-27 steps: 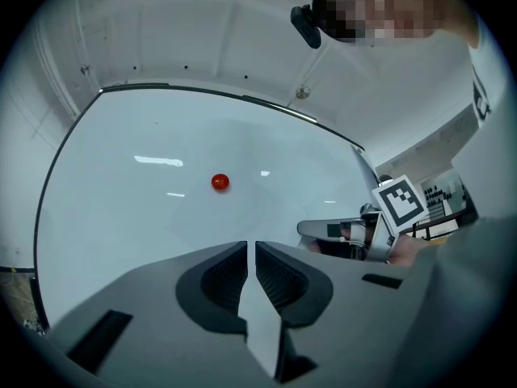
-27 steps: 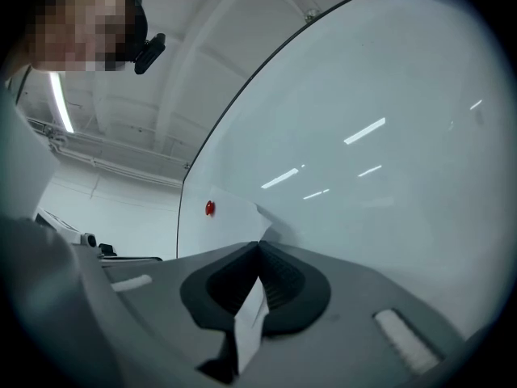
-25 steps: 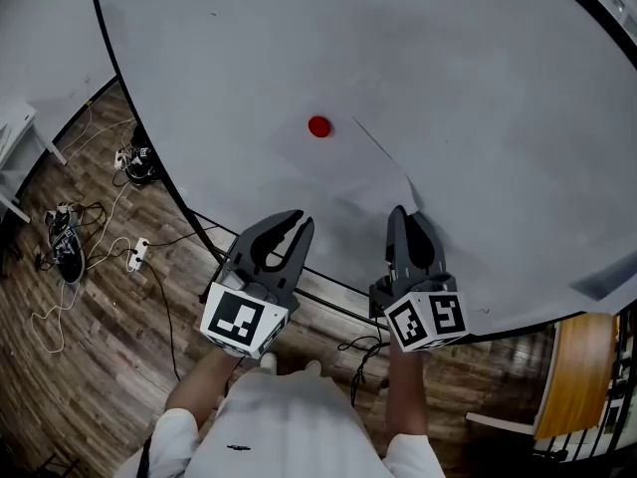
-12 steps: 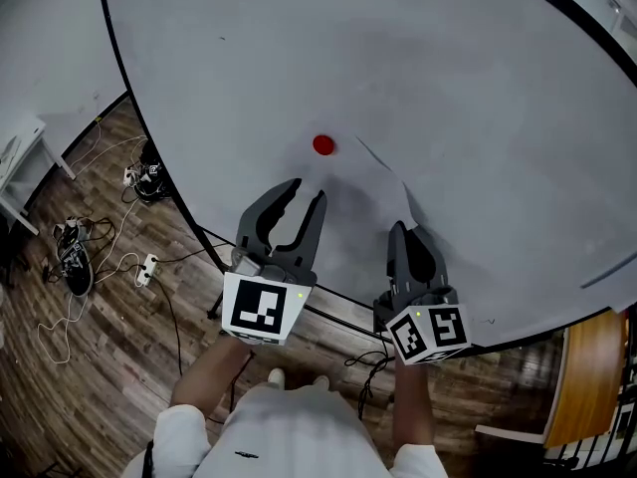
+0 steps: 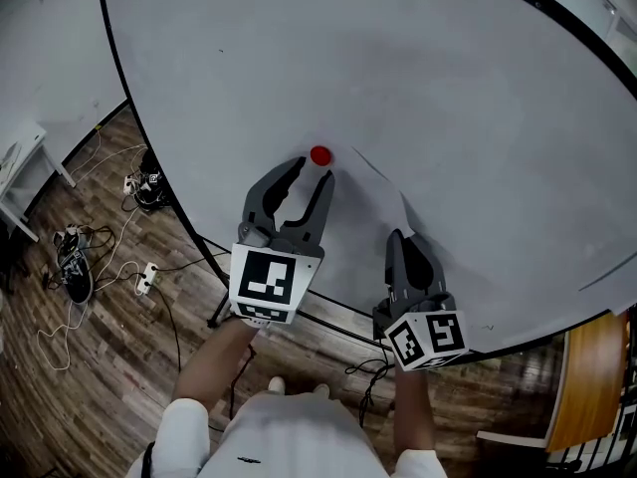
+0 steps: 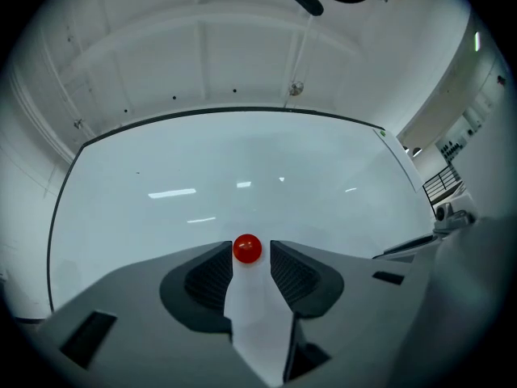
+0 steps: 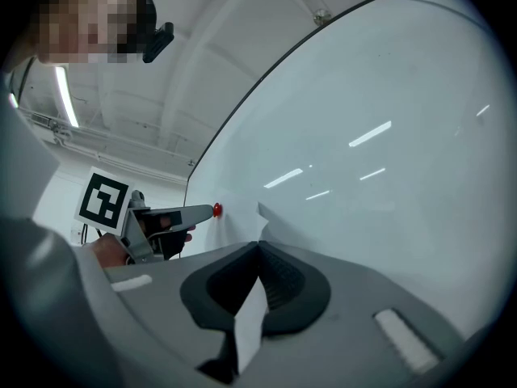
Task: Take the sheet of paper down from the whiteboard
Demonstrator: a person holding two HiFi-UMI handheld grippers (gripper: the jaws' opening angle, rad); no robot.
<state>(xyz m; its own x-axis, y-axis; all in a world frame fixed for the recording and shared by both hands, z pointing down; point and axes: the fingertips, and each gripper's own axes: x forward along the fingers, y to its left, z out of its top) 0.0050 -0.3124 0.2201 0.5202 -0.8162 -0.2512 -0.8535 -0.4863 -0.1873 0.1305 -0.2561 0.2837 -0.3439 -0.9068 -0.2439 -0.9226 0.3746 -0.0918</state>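
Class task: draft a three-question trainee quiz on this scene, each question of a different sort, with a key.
1. True or false: the right tongs are shut on the sheet of paper.
2. What sits between the left tongs? A) red magnet B) marker pen C) eraser
3. Fill in: the magnet pins the paper to the ___.

Key: 1 true. 2 A; the left tongs have just been opening and do not press the magnet. 3 whiteboard.
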